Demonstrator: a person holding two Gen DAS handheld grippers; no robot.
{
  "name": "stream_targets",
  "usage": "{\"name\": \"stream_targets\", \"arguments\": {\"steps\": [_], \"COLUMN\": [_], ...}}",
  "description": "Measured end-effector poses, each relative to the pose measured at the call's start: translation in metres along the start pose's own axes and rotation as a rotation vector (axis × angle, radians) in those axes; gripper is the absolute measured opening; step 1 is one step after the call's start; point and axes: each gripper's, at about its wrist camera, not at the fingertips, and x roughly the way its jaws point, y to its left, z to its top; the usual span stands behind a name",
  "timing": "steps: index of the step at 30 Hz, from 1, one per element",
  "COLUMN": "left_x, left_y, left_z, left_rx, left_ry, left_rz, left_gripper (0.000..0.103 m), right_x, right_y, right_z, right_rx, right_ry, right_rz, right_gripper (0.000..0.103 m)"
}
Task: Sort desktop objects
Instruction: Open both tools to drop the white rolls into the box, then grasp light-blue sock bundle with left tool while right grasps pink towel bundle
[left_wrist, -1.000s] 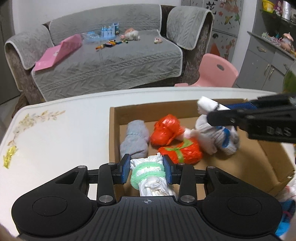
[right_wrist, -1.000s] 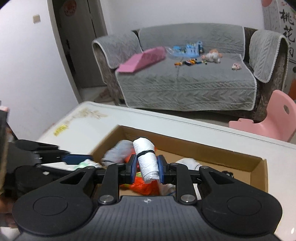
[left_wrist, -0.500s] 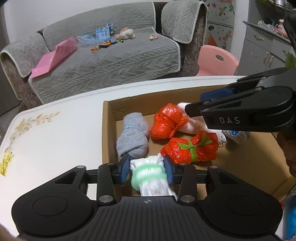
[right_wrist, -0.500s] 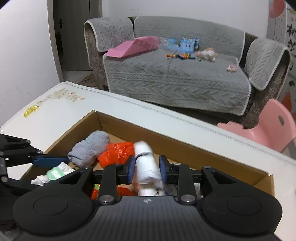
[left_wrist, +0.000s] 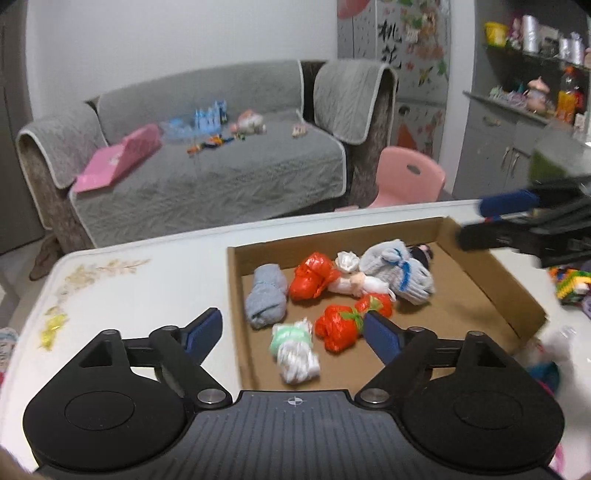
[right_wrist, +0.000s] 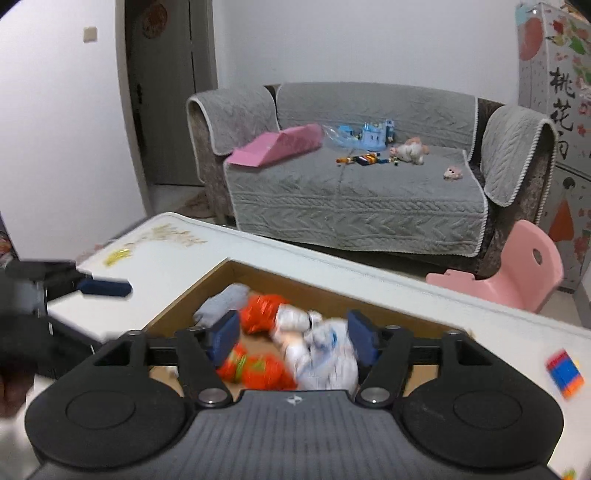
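Both grippers are released and empty; their jaws have just been opening. Left gripper (left_wrist: 291, 326): jaws spread wide, nothing pressed between the blue pads (left_wrist: 203, 330). The white-and-green bag bundle (left_wrist: 293, 350) lies on the floor of the cardboard box (left_wrist: 491, 269), at the near left, seen between the left fingers but not touching them. Just right of it lies a red bundle tied with green (left_wrist: 349, 319). Further back in the box: a grey rolled sock (left_wrist: 266, 297) along the left wall, a red bag bundle (left_wrist: 314, 275) beside it, a thin white roll (left_wrist: 354, 282) lying across behind the tied red one, and a grey-white cloth bundle with a blue tie (left_wrist: 399, 273) at the right. A small dark item sits behind that one, too small to tell. Right gripper (right_wrist: 291, 336): jaws parted, and its pads (right_wrist: 223, 332) frame blurred bundles down in the box, clear of both pads. In the right wrist view the white bundle (right_wrist: 321, 350) is smeared by motion blur, so its exact pose is unclear; it appears to sit among the red ones (right_wrist: 258, 365). The box stands on a white table (left_wrist: 147, 288) with a gold floral print at the left corner. The right gripper shows in the left view at the right edge, above the box's far right corner. A multicolour block (right_wrist: 565, 373) lies on the table right of the box. Background: grey sofa (left_wrist: 221, 177) with a pink box and toys, and a pink chair (left_wrist: 410, 177).
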Motion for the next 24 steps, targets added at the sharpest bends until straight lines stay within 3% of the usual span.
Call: {"name": "stream_targets", "arguments": {"steps": [5,9,11,18,24], "left_x": [-0.048,-0.052,-0.048,-0.04,-0.024], "left_y": [0.005,0.005,0.005,-0.005,0.0], "left_z": [-0.037,-0.07,-0.083,-0.11,-0.113], "left_rx": [0.003,0.003,-0.014,0.043,0.042], "left_ry": [-0.02,0.032,0.062,0.077,0.091], "left_rz": [-0.016,-0.014,-0.035,0.001,0.008], "left_gripper": [0.1,0.1,0.1,0.1,0.1], "right_x": [-0.064,-0.086,-0.083,-0.059,-0.031], "right_y": [-0.006,0.004,0.018,0.065,0.086], "right_z": [-0.047,-0.085,-0.097,-0.117,-0.115], "right_rx": [0.042,0.071,0.038,-0.109,-0.16], "right_ry": [-0.035,-0.044,-0.031,0.04,0.064], "right_rz": [0.054,0.127,0.15,0.242,0.235], "right_gripper": [0.073,0.074,0.074,0.076,0.078]}}
